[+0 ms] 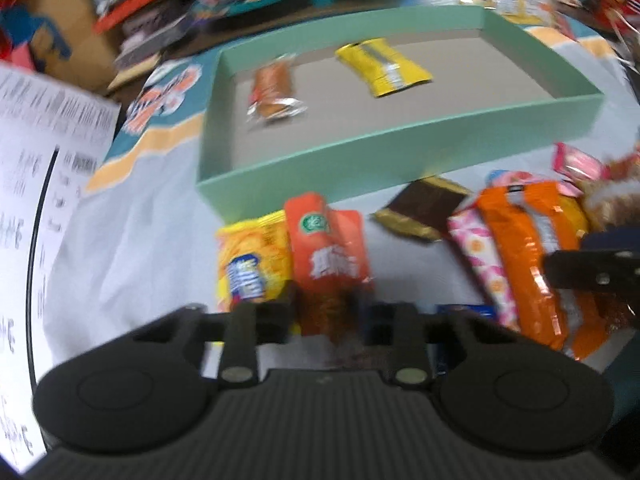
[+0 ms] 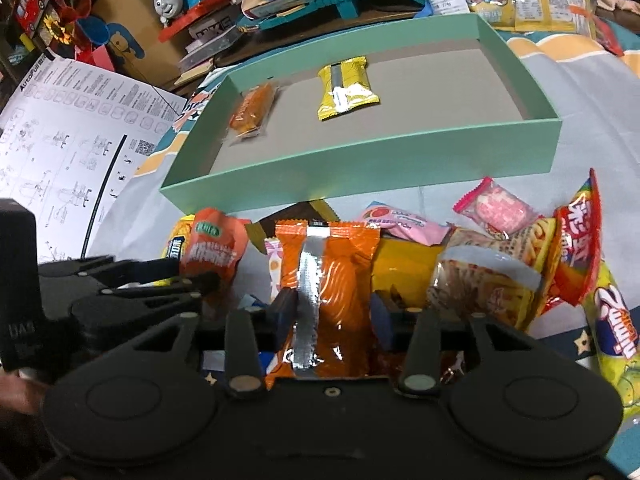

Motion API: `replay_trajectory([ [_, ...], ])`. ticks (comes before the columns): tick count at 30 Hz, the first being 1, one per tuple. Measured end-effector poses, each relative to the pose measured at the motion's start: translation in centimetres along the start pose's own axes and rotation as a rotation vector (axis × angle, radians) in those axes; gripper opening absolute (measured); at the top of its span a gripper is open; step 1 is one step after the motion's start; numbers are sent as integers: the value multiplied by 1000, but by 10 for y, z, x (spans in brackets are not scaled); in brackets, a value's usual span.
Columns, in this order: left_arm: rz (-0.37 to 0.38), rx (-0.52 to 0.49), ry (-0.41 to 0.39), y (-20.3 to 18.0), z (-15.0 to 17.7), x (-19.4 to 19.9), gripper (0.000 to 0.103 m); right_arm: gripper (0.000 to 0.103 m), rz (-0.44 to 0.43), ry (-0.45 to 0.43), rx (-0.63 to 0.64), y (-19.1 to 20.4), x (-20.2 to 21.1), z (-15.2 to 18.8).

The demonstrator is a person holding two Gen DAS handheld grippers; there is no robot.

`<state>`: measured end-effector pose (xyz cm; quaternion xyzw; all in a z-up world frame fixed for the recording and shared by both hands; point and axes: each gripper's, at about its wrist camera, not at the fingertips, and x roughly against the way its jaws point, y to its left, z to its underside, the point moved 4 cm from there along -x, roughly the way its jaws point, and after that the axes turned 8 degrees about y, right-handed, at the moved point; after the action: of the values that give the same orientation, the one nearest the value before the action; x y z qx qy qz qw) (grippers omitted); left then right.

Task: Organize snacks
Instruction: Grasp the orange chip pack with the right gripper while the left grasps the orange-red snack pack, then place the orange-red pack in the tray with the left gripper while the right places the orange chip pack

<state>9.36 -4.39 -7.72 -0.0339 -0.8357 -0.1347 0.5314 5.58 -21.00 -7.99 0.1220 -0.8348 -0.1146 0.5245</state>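
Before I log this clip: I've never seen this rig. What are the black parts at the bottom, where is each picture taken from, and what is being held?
No robot here: a person carries two hand-held grippers, each with a fisheye camera looking along its fingers. The black parts are the grippers themselves.

Left wrist view: the left gripper is closed on a red-orange packet.

Right wrist view: the right gripper has an orange packet between its fingers; whether it grips it I cannot tell. The left gripper also shows at that picture's left edge.

Ahead on the cloth sits a green tray holding a yellow packet and a small orange snack. More snacks lie piled in front of the tray.
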Motion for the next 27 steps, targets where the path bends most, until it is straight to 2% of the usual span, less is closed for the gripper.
replay_trajectory([
  [2, 49, -13, -13, -5, -2, 3, 17, 44, 1, 0, 1, 1, 0, 1],
  [4, 102, -5, -13, -5, -2, 4, 17, 47, -2, 1, 6, 3, 0, 2],
  [7, 134, 36, -3, 6, 0, -1, 21, 61, 1, 0, 24, 9, -1, 3],
  [8, 139, 51, 5, 11, 0, -3, 23, 62, 3, -1, 31, 11, -2, 3],
  [13, 174, 107, 35, 25, 8, -11, 29, 62, 37, 6, 77, 20, -12, 5],
  [18, 162, 82, 45, 18, 9, -16, 35, 62, 96, -3, 128, 25, -23, 7],
  [19, 157, 76, 37, 16, 9, -17, 35, 58, 105, -8, 137, 25, -23, 8],
  [21, 152, 67, 27, 12, 8, -16, 28, 55, 111, -15, 152, 25, -21, 8],
  [22, 156, 66, 23, 11, 8, -15, 20, 54, 108, -16, 152, 25, -21, 8],
  [27, 156, 67, 17, 10, 8, -2, 16, 47, 56, -17, 125, 22, -12, 5],
])
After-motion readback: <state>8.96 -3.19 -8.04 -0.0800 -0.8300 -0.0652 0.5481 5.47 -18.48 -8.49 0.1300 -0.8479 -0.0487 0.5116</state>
